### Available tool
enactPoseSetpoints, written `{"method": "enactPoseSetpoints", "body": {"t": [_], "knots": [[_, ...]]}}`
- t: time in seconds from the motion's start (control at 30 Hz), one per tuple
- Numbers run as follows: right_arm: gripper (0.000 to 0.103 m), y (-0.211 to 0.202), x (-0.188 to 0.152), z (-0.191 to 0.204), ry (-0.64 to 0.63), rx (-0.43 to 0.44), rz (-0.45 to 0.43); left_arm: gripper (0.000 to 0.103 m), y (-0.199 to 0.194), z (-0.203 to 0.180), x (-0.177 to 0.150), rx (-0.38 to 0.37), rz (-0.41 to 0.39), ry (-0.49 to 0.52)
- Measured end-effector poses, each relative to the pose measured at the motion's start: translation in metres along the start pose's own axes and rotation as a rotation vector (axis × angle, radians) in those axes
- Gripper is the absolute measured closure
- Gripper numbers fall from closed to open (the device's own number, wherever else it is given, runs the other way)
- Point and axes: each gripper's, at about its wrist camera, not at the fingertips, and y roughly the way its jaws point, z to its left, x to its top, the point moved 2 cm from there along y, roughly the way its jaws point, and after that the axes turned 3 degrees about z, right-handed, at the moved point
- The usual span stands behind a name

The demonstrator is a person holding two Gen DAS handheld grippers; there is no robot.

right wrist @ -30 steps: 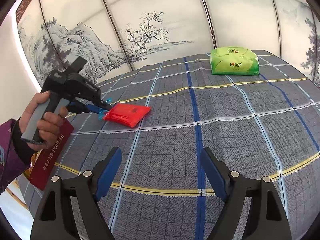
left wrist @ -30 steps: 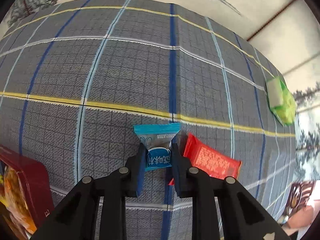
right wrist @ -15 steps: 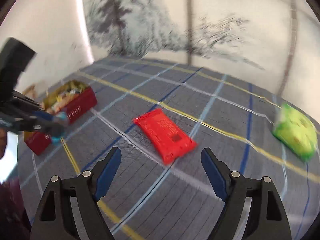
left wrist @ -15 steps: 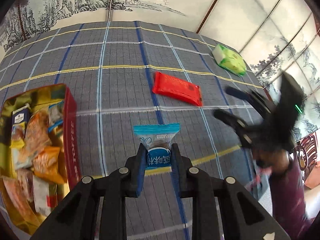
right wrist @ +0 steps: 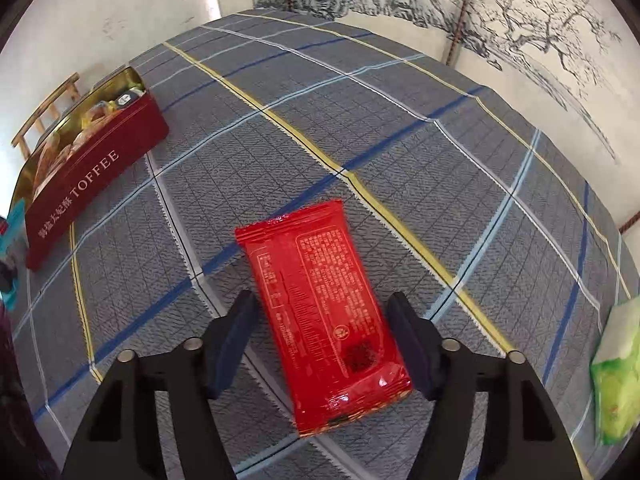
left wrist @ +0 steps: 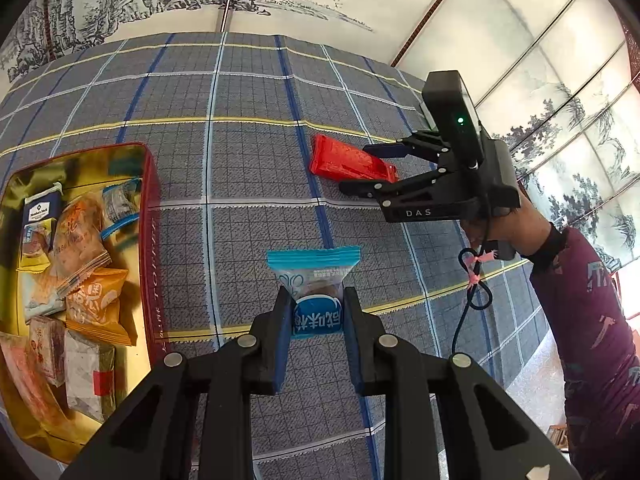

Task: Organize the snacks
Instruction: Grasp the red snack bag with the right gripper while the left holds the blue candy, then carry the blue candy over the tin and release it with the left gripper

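The left gripper [left wrist: 314, 314] clamps a blue snack packet [left wrist: 314, 280] above the plaid cloth [left wrist: 248, 168], right of the toffee tin [left wrist: 150, 240], while the wide-open right gripper [right wrist: 326, 332] straddles a red packet [right wrist: 320, 312] lying flat.

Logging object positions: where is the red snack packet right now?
The red snack packet lies flat on the plaid tablecloth, between the open right hand-held gripper fingers.
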Motion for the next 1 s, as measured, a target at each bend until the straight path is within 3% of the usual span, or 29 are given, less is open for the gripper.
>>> {"method": "enactPoseSetpoints", "body": {"t": [0.03,0.07,0.13,0.2,0.3,0.47,0.53,0.67,0.87,1.0], "knots": [[0.053,-0.001,0.000,0.000,0.040,-0.013,0.002,0.082,0.001,0.000,0.000,0.002,0.001,-0.003],[0.055,-0.001,-0.002,0.003,0.087,-0.026,0.006,0.082,0.000,-0.001,0.000,-0.002,0.000,-0.003],[0.058,-0.008,-0.011,0.012,0.130,0.046,-0.024,0.082,-0.002,-0.002,-0.002,-0.007,-0.006,0.003],[0.060,-0.026,-0.029,0.029,0.173,0.162,-0.115,0.082,-0.007,-0.003,-0.005,-0.010,-0.020,0.013],[0.060,-0.051,-0.063,0.041,0.326,0.182,-0.239,0.082,-0.020,-0.004,-0.013,-0.018,-0.043,0.018],[0.060,-0.076,-0.120,0.055,0.581,0.108,-0.418,0.082,-0.045,0.000,-0.029,-0.008,-0.080,0.026],[0.060,-0.075,-0.133,0.050,0.676,0.103,-0.447,0.082,-0.056,0.004,-0.036,0.004,-0.094,0.024],[0.060,-0.070,-0.141,0.041,0.773,0.020,-0.441,0.082,-0.083,0.023,-0.050,0.045,-0.149,0.014],[0.060,-0.064,-0.127,0.052,0.724,-0.110,-0.379,0.082,-0.105,0.074,-0.071,0.122,-0.179,-0.030],[0.060,-0.065,-0.127,0.051,0.717,-0.117,-0.370,0.082,-0.103,0.098,-0.080,0.172,-0.180,-0.037]]}}
